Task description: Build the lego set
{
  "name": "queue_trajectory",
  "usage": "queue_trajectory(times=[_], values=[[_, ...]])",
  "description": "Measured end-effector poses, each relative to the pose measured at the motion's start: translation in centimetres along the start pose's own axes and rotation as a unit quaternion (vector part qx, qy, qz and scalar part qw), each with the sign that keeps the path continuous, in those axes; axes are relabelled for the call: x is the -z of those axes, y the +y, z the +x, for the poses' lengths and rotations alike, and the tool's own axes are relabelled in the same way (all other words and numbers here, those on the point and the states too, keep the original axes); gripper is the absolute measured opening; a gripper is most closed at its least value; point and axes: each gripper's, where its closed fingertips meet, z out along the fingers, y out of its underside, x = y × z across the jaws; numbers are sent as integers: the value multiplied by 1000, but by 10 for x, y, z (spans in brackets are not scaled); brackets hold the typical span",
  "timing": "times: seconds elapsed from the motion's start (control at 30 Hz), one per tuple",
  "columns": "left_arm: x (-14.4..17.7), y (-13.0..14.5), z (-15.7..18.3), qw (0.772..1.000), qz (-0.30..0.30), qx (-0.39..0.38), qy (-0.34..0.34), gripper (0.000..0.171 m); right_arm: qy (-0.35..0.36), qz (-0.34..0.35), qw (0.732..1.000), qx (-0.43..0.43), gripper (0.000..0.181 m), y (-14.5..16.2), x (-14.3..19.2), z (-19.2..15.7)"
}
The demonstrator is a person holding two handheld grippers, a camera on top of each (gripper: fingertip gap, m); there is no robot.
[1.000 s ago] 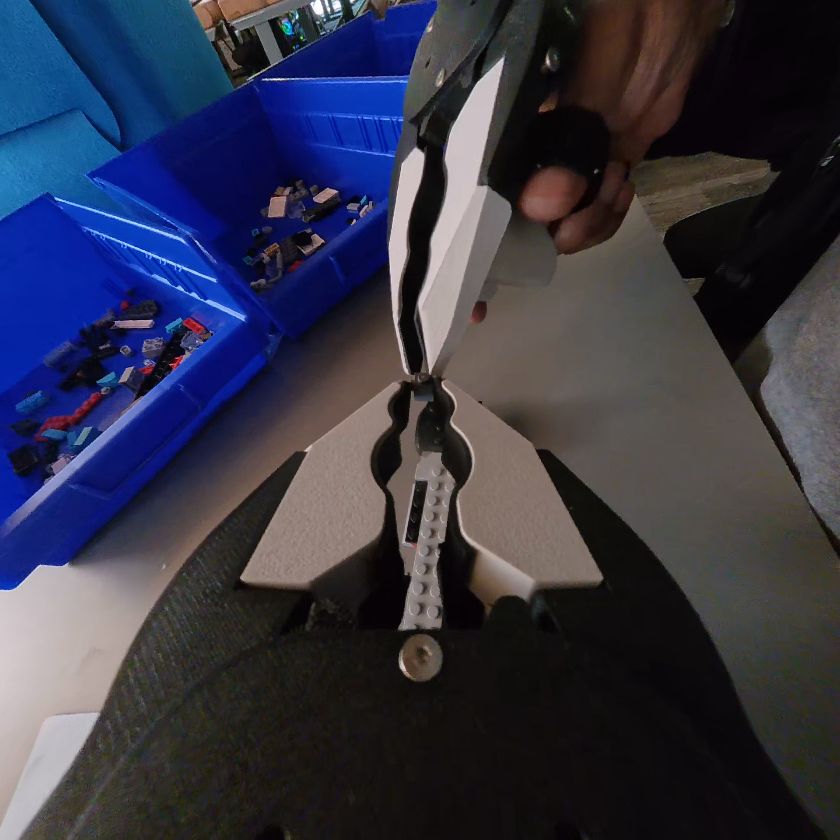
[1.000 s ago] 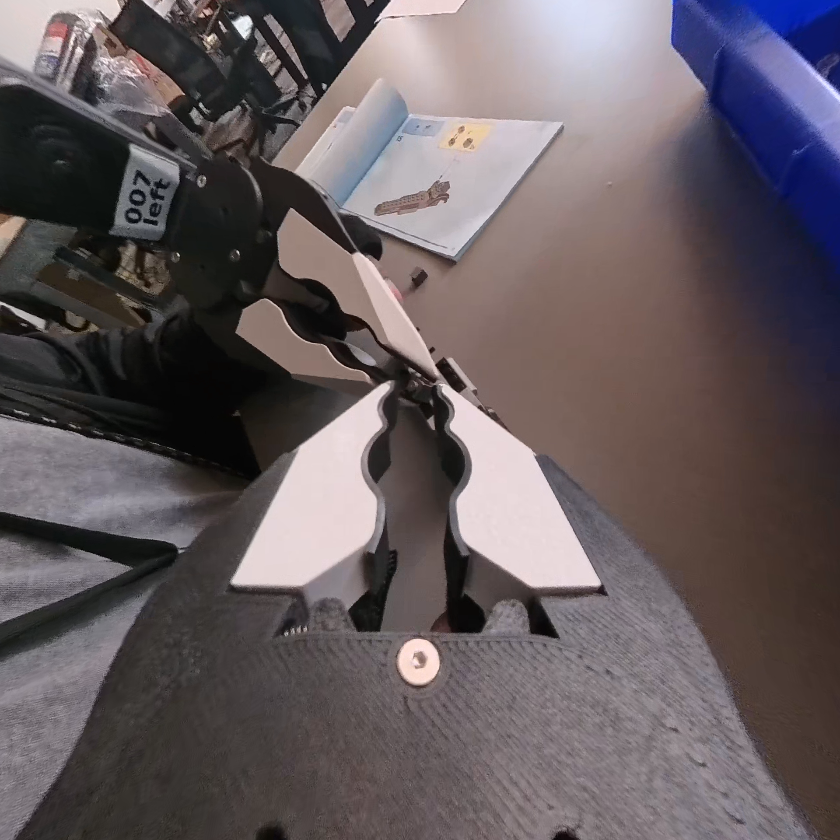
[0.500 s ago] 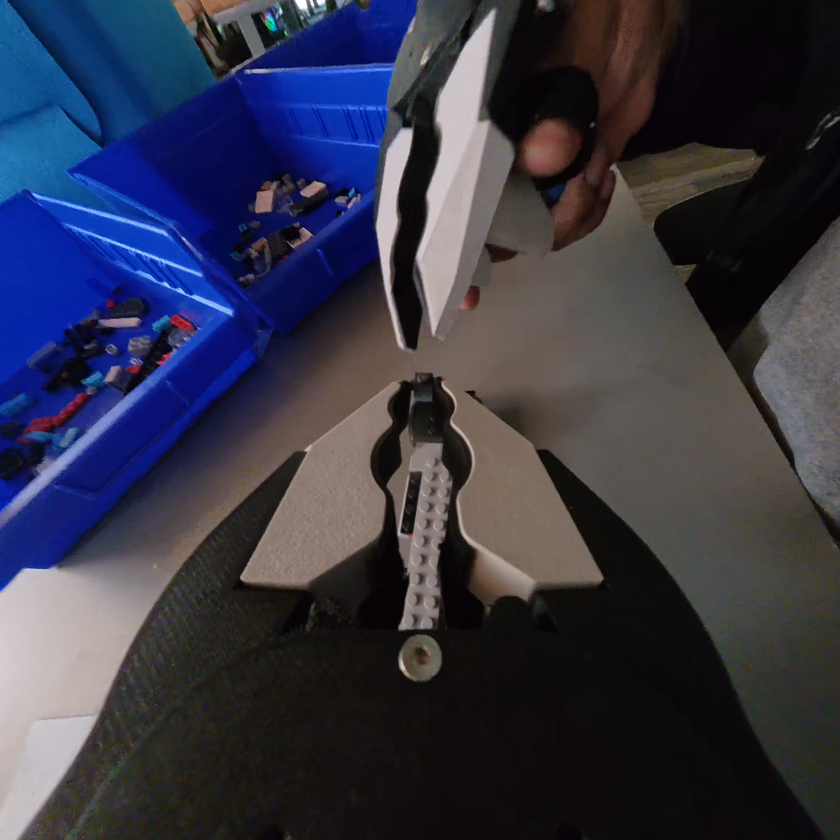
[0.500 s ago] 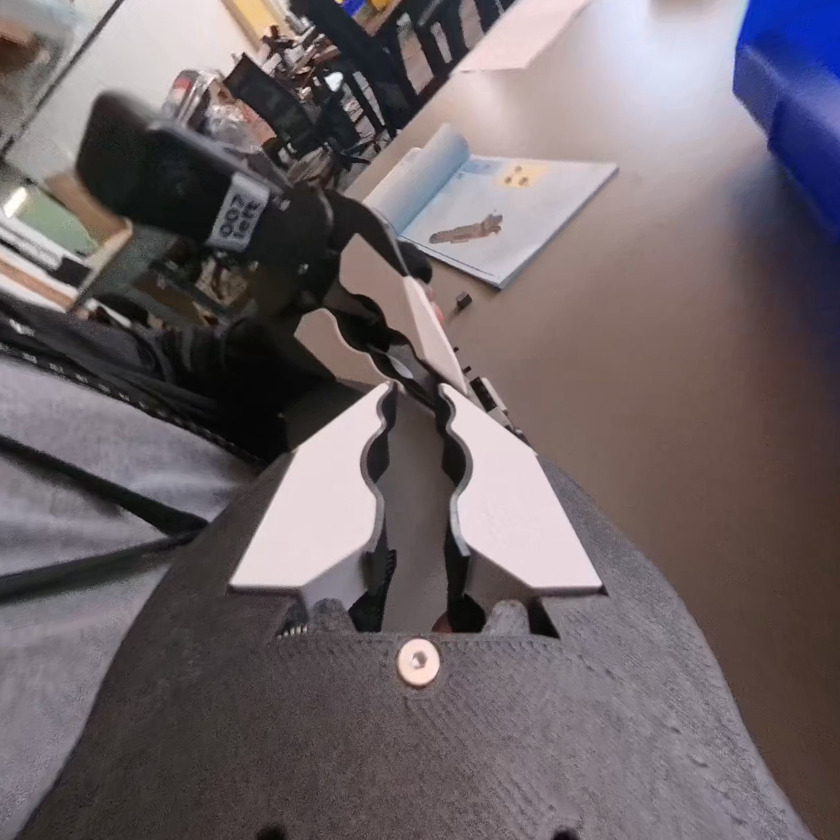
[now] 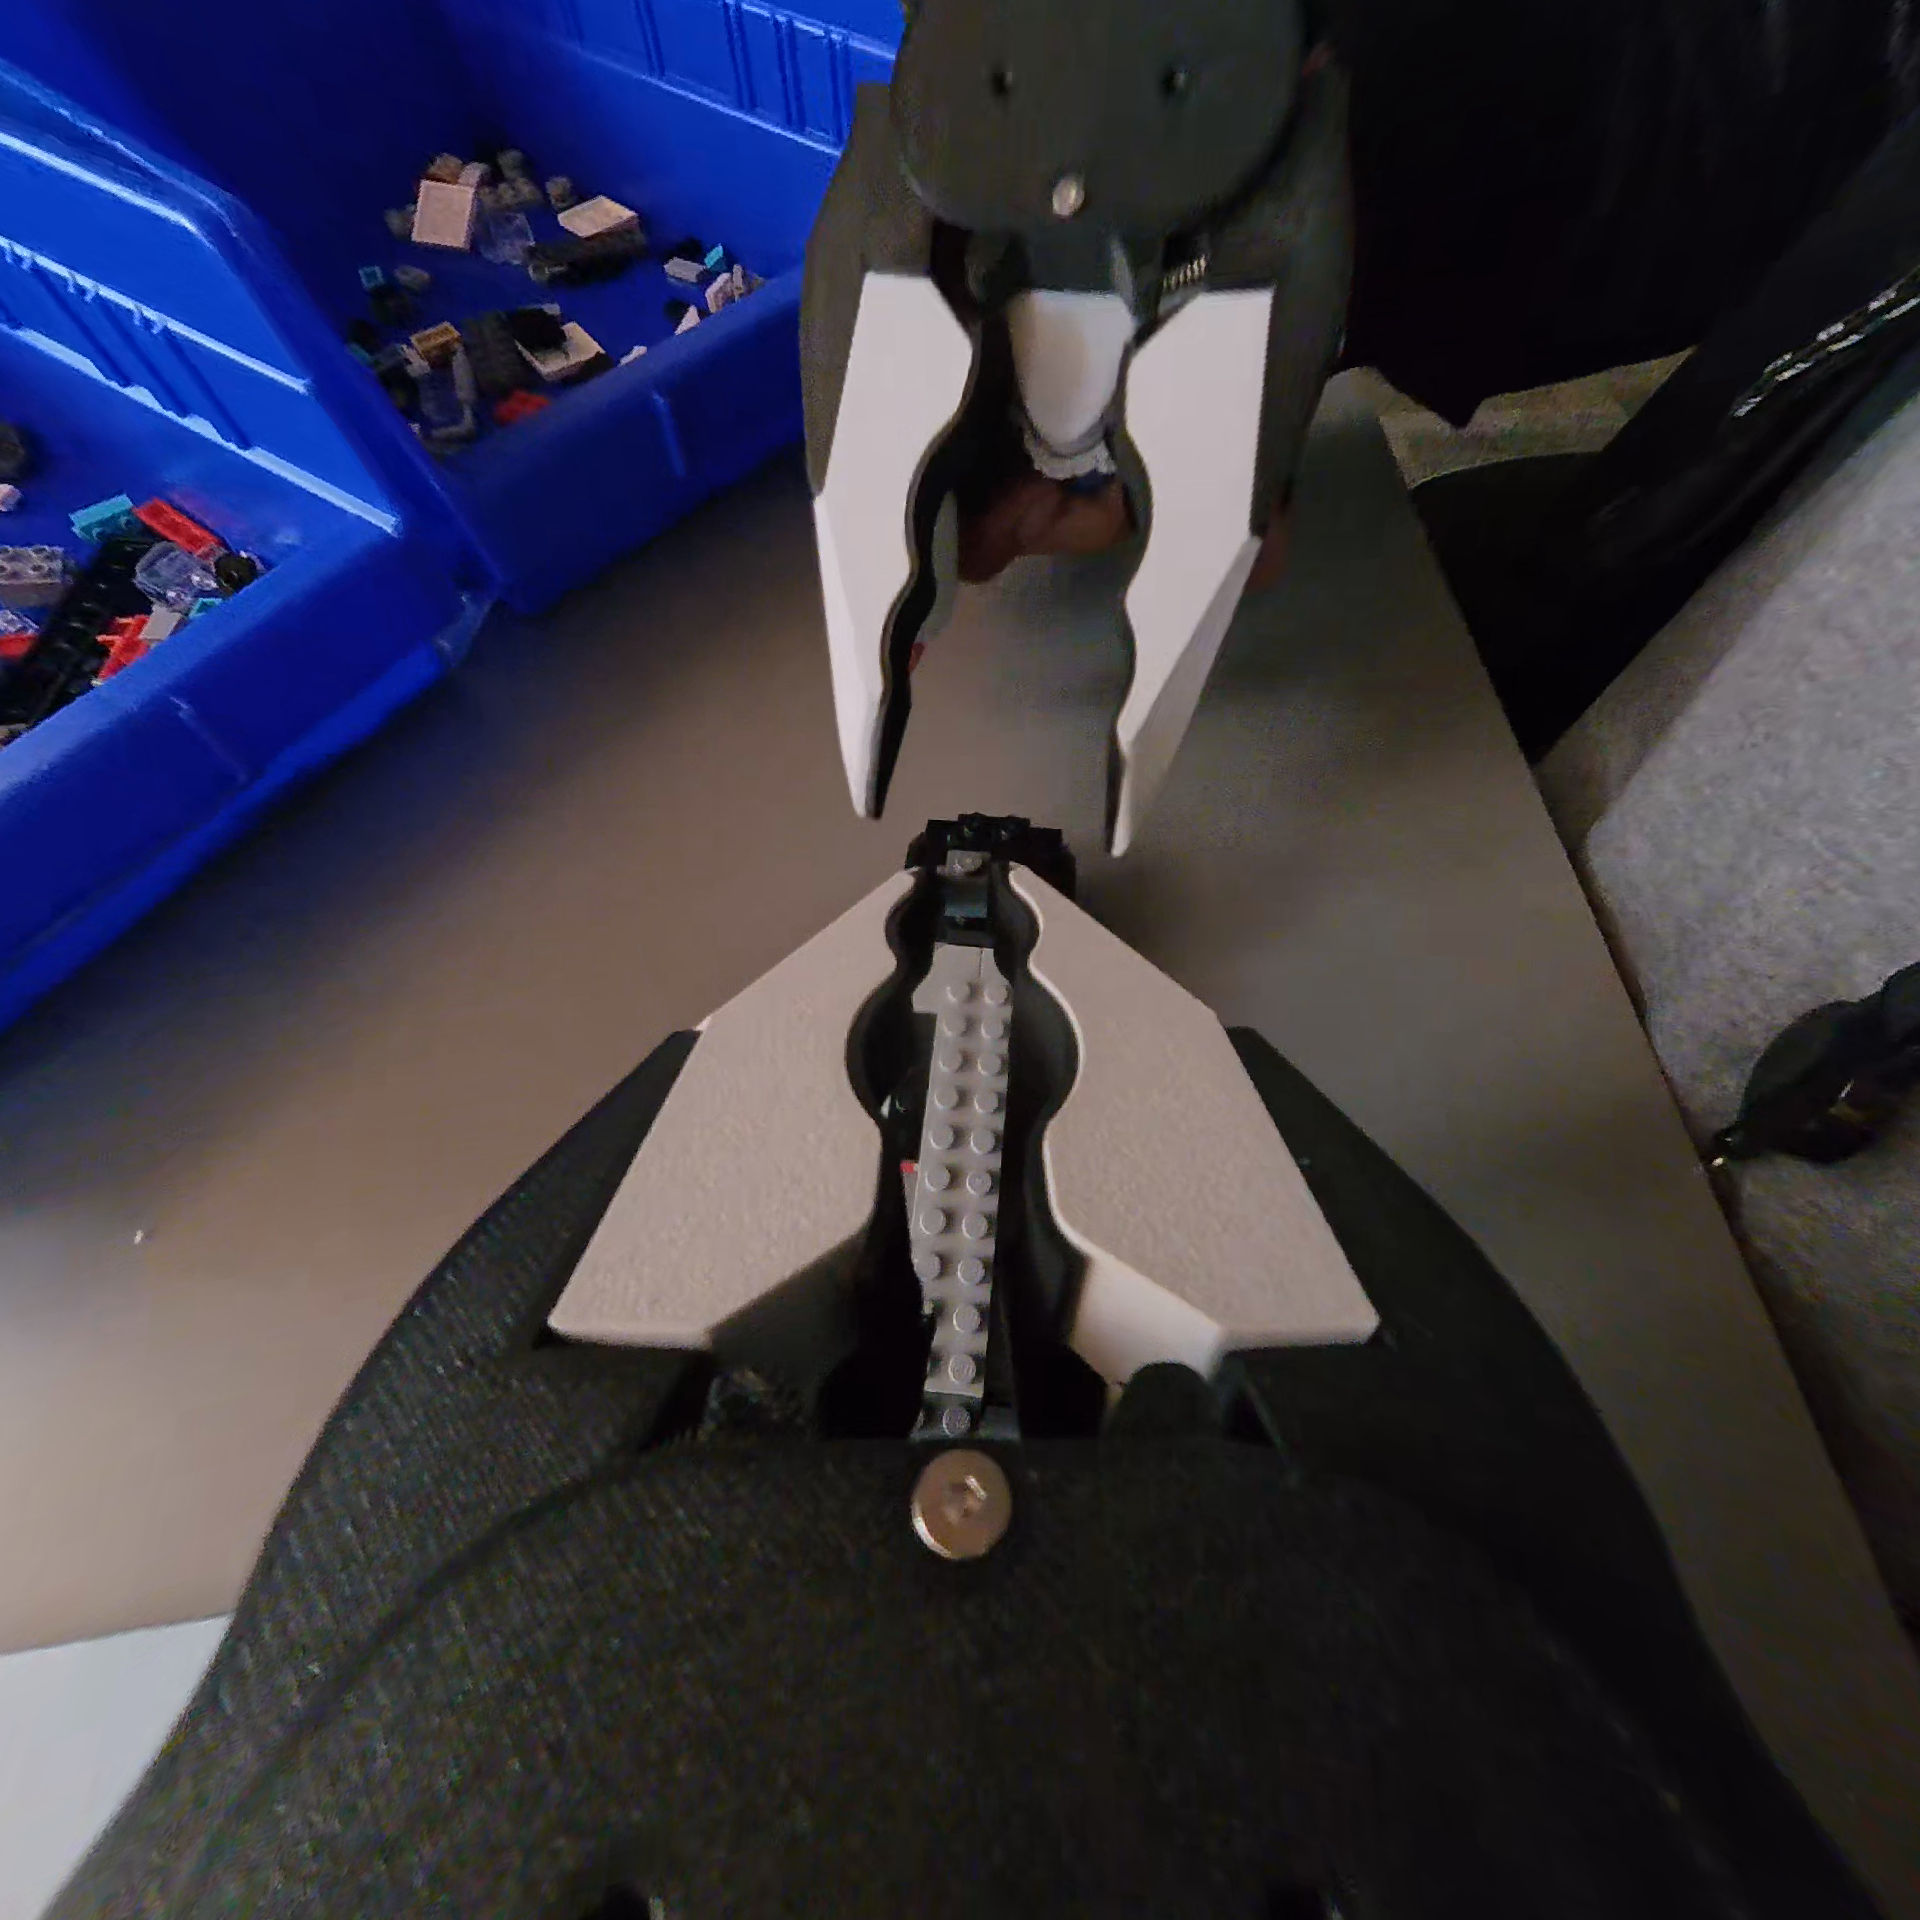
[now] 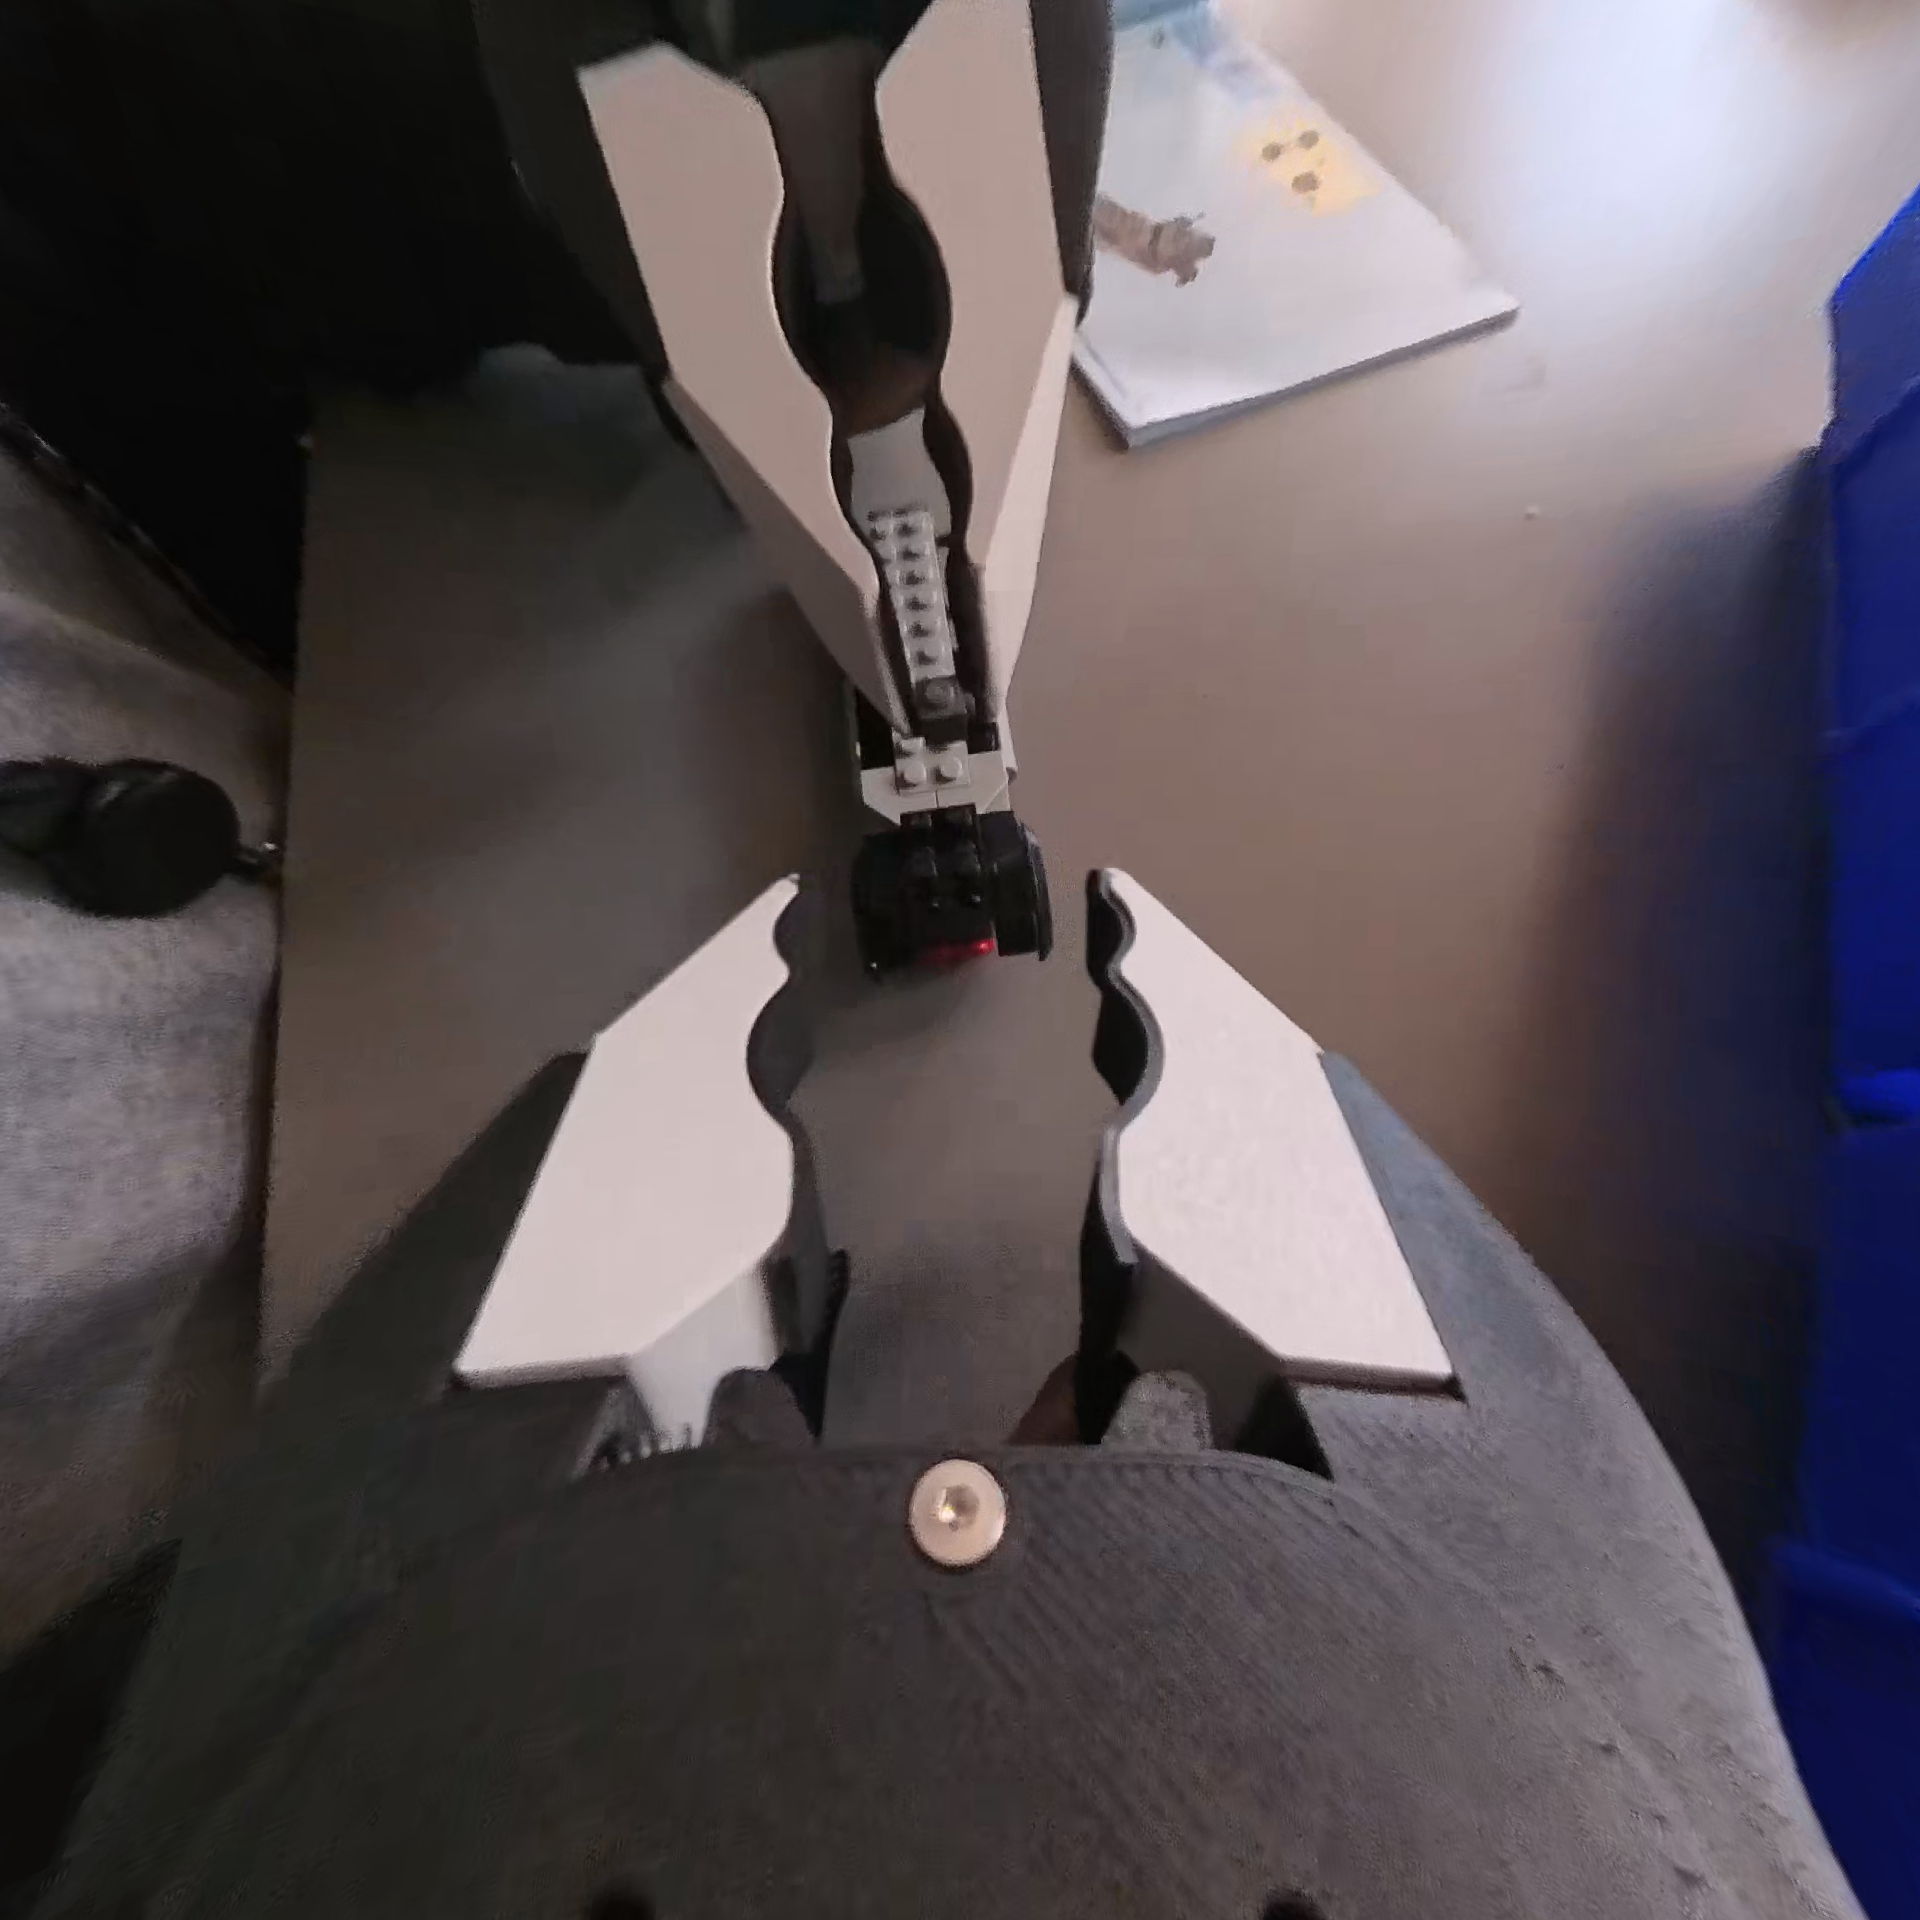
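Observation:
My left gripper [image 5: 964,883] is shut on a long grey studded lego assembly [image 5: 964,1153], gripping its sides. The assembly's black end with wheels [image 5: 987,836] sticks out past the fingertips. In the right wrist view the left gripper [image 6: 935,717] points toward me with the grey plate [image 6: 914,603] between its fingers and the black wheeled end with a red piece [image 6: 951,899] hanging free. My right gripper [image 6: 943,883] is open and empty, its tips on either side just short of that black end. It also shows in the left wrist view [image 5: 987,821], facing my left gripper.
Two blue bins [image 5: 582,436] with several loose lego pieces stand at the left of the grey table [image 5: 520,935]. An open instruction booklet [image 6: 1278,260] lies on the table beyond the grippers. A blue bin wall [image 6: 1870,831] is at the right. A grey-clothed lap is at the table edge. The tips of both grippers are at nearly the same place.
My right gripper has opened wide and turned to face the left gripper head-on. It now sits in line with the black end of the assembly. The left gripper keeps its hold.

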Motion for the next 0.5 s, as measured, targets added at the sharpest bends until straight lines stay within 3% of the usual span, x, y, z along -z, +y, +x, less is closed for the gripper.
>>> queue_trajectory(times=[0.1, 0.2, 0.3, 0.5], values=[[-1, -2, 2, 1000, 4, 4, 7, 9, -6, -26, 1000, 15, 64, 8, -10, -1], [-3, -2, 2, 1000, 1, 5, 14, 9, 0, -44, 999, 31, 60, 11, -17, 1], [-5, -1, 1, 1000, -6, 4, 18, 9, 0, -45, 998, 40, 48, 9, -21, 1], [-2, -2, -3, 1000, -8, 12, 19, 9, 5, -12, 1000, 22, 47, -4, -21, 7]])
